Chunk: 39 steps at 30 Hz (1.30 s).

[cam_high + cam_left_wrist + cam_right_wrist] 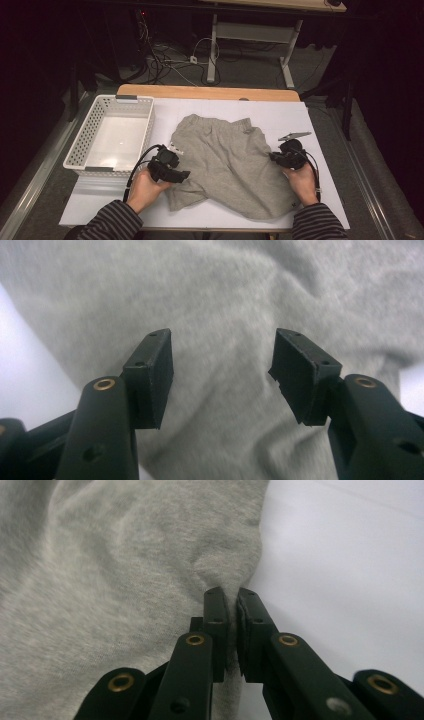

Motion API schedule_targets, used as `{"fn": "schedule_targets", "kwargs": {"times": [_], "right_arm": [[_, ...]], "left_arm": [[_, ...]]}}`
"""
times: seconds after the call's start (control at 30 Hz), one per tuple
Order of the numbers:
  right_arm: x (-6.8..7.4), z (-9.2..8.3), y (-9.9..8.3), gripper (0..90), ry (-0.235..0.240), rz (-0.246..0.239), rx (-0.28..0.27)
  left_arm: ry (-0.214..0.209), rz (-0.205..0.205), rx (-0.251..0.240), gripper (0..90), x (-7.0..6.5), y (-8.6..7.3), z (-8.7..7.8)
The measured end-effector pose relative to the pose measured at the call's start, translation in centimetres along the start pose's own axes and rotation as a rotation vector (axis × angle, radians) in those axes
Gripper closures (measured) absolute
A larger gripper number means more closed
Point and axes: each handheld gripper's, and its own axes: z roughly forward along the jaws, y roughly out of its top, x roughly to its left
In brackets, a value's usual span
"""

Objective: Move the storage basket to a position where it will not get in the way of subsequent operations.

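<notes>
Lying crumpled on a white sheet that covers the table, grey shorts take up the middle of the work area, their waistband toward the far side and the legs toward the person. The cloth is rumpled, with folds running across it, and a small dark mark sits on the hem near the right sleeve.

At the shorts' right edge the right gripper has its jaws pressed together on the fabric. In the right gripper view a ridge of grey cloth is pinched between the two black pads, right at the edge where the shorts meet the white sheet. The right hand holds the tool from behind, and a grey plate rides on top of it.

At the shorts' left edge the left gripper hovers by the cloth with its jaws spread. In the left gripper view the pads stand well apart with the shorts beyond the gap; neither pad presses on the cloth. The left hand grips the tool, and a black cable loops from it toward the person.

A white basket stands left of the shorts, near the left gripper. Both forearms wear striped sleeves.
</notes>
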Motion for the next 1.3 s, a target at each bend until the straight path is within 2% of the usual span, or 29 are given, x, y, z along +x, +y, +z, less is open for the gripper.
{"fn": "schedule_targets", "kwargs": {"times": [0.1,0.17,0.3,0.4,0.57,0.73,0.8,0.87,0.9,0.97,1.0,1.07,1.13,1.2,1.3], "right_arm": [[-0.9,-0.3,-0.2,84.0,-0.03,0.027,-0.003],[-1.1,-0.1,-0.6,80.4,-0.022,0.042,0.007],[-0.4,-0.4,-1.5,69.2,-0.027,0.035,-0.012],[0.0,-1.3,-2.3,66.5,-0.026,0.028,-0.03],[0.4,-3.0,-4.5,65.9,-0.028,0.036,-0.062],[1.1,-4.3,-6.3,66.0,-0.035,0.042,-0.052],[1.4,-4.2,-6.9,65.9,-0.04,0.036,-0.032],[1.7,-3.8,-7.4,67.5,-0.024,0.035,-0.002],[1.8,-3.7,-7.5,73.4,-0.029,0.019,-0.014],[1.8,-3.8,-7.3,86.1,-0.001,0.011,0.004],[1.8,-3.8,-7.3,86.7,-0.012,0.001,0.007],[1.6,-3.8,-7.3,87.0,-0.046,0.0,0.009],[1.2,-3.9,-7.5,86.6,-0.049,0.019,0.0],[1.1,-4.1,-7.6,79.9,-0.053,0.046,-0.02],[1.8,-4.7,-7.0,71.9,-0.043,0.047,-0.079]], "left_arm": [[-0.004,0.007,0.003,40.6,-0.3,-1.0,0.2],[-0.012,0.007,0.005,40.6,-0.3,-1.5,0.5],[-0.025,0.002,0.006,40.7,-0.2,-1.8,0.8],[-0.043,-0.016,-0.011,40.7,-0.1,-1.9,0.9],[-0.054,-0.013,-0.021,41.6,-0.3,-2.0,1.0],[-0.081,0.001,-0.025,48.9,-0.7,-2.0,1.1],[-0.092,0.011,-0.024,53.2,-0.8,-2.0,1.2],[-0.103,0.025,-0.023,58.2,-0.9,-2.0,1.2],[-0.113,0.037,-0.025,63.9,-0.9,-2.1,1.3],[-0.096,0.064,-0.025,72.5,-1.0,-2.0,1.5],[-0.099,0.064,-0.021,76.3,-0.8,-2.0,1.5],[-0.122,0.052,-0.017,83.4,-0.4,-2.0,1.4],[-0.131,0.044,-0.011,85.2,-0.1,-2.0,1.2],[-0.121,0.035,-0.019,85.2,0.2,-2.0,0.9],[-0.142,0.002,-0.056,84.3,0.6,-2.1,0.3]]}}
